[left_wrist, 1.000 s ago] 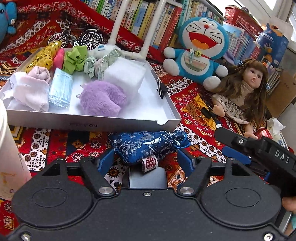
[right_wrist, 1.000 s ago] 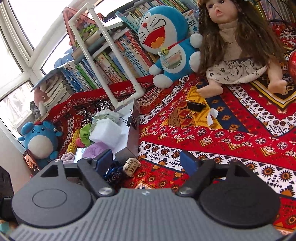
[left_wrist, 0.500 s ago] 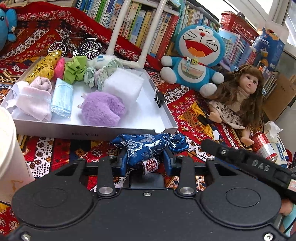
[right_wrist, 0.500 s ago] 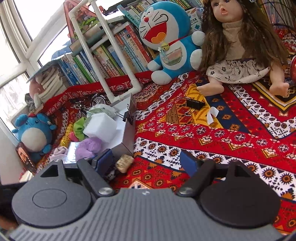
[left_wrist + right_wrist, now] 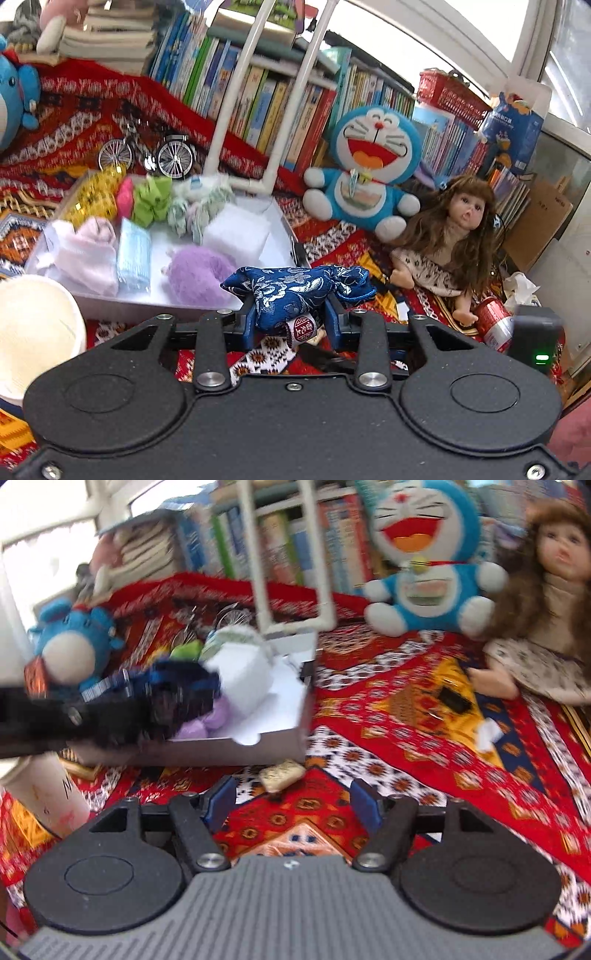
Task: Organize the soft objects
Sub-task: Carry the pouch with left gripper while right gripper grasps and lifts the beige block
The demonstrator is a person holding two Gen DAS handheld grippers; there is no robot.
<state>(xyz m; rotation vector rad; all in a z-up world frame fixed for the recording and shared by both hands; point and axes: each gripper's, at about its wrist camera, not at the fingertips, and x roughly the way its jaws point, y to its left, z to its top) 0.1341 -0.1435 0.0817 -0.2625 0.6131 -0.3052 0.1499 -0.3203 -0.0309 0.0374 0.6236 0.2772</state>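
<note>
Your left gripper [image 5: 291, 319] is clamped on the blue brocade fabric pouch [image 5: 295, 286], while your right gripper [image 5: 291, 805], jaws closing, holds nothing between them

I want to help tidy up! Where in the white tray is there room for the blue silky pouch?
The bare spot in the white tray is its near right corner, between the purple fluffy toy, the white sponge block and the right wall. The back row and left side are crowded with soft things.

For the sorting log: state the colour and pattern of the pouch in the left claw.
Dark blue pouch with a silvery floral brocade pattern; clearest in the left wrist view.
</note>
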